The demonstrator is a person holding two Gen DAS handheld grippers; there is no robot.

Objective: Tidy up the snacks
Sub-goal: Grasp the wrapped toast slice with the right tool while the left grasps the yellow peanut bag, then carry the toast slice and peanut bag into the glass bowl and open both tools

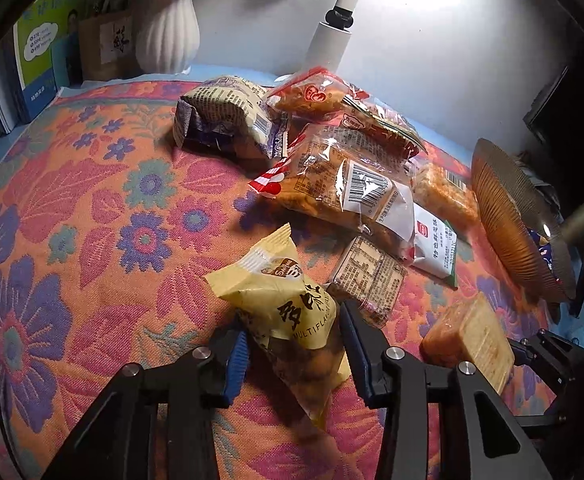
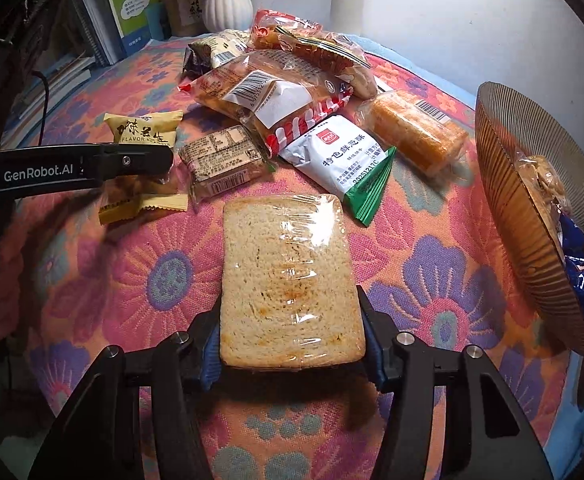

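Open floral cloth (image 1: 71,208) left; snack pile (image 1: 344,168) crowding right.

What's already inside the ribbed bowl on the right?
The ribbed bowl holds a blue snack packet near its front rim and a clear-wrapped pale snack behind it. Anything deeper is hidden by the bowl's wall and those two wrappers.

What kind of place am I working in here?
Probably a home desk or side table: a floral tablecloth covers it, with a white ribbed vase, stacked books and a lamp arm against the wall behind the snacks.
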